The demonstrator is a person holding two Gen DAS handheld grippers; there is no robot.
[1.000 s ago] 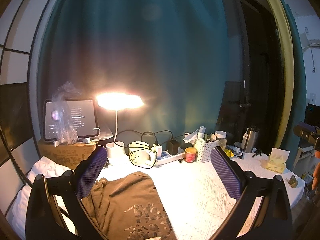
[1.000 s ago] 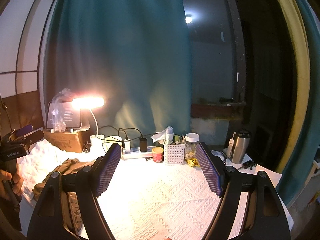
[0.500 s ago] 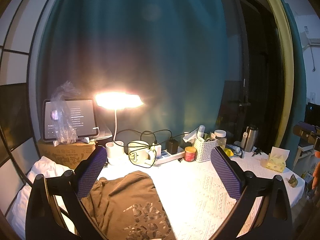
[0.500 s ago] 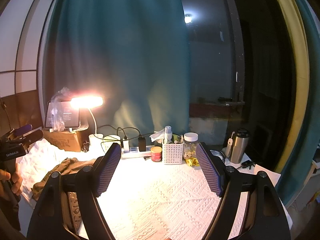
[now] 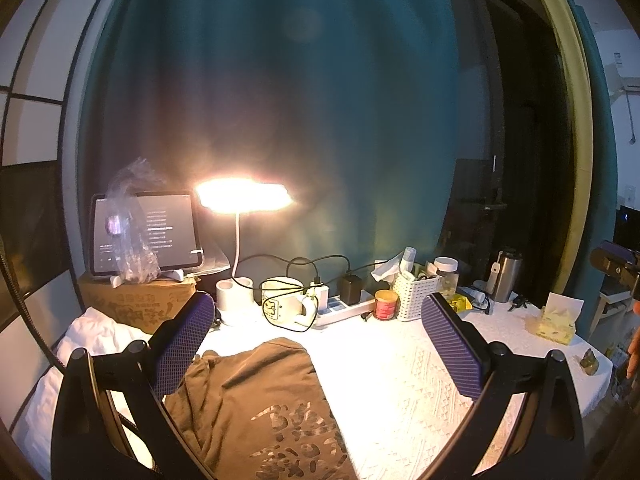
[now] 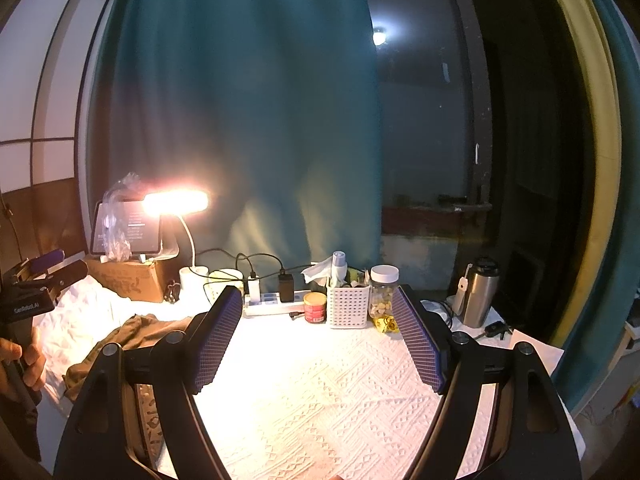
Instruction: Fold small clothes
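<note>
Lower centre of the left wrist view: brown shirt (image 5: 256,404) lies crumpled on the white textured cloth (image 5: 400,392), printed side up, nothing gripping it. Left gripper (image 5: 320,344) hangs above it, jaws wide apart, empty. Right gripper (image 6: 316,336) likewise spread, over bare cloth; shirt sits at its lower left. Judgement: flatten first, pinch the far hem corners, one per gripper, and keep clear of the mug (image 5: 284,300) and cables (image 5: 304,264) behind.
</note>
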